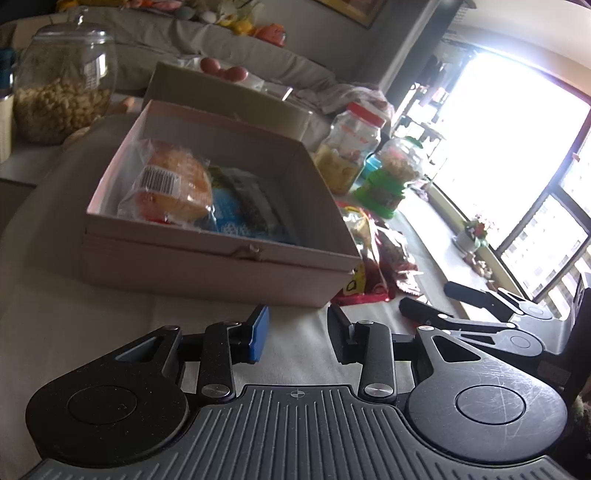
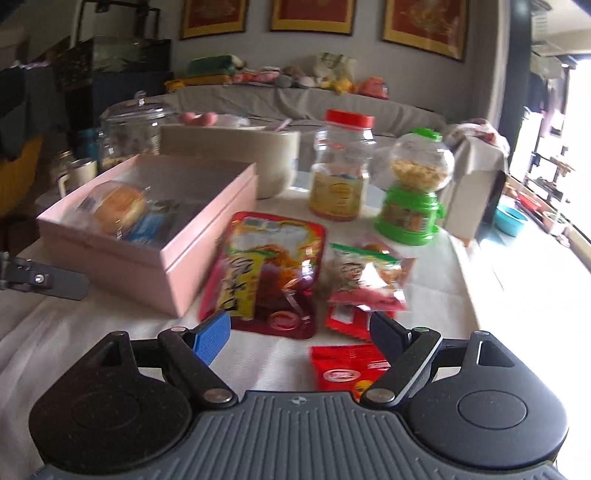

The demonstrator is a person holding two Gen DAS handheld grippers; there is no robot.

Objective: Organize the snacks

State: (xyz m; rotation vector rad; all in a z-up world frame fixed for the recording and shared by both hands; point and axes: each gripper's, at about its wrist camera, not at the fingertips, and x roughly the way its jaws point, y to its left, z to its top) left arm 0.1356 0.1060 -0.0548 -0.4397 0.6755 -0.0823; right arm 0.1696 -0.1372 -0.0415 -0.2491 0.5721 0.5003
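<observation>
Ahead of the left tongs (image 1: 298,334), on the cloth-covered desk (image 1: 110,325): an open pink box (image 1: 207,254) holding a wrapped bun (image 1: 173,184) and a blue packet (image 1: 231,218). Left tongs part open, nothing between the pads. Beyond the box, a second, beige box (image 1: 221,92) and, further left, a big glass jar (image 1: 62,92) of pale snacks. Right of the box, a red-lidded jar (image 1: 351,147) and a green-based candy dispenser (image 1: 391,177).

Just in front of the right tongs (image 2: 301,332), spread wide and empty: a large red-and-yellow snack bag (image 2: 273,273), flat beside the pink box's near corner; to its right a smaller clear-and-red packet (image 2: 365,277); close under the right finger, a red sachet (image 2: 347,369). Nothing between tongs and bags.

Behind the desk, a grey sofa (image 2: 258,99) lined with soft toys, framed pictures (image 2: 312,14) on the wall, bright window (image 1: 498,147) far right.
</observation>
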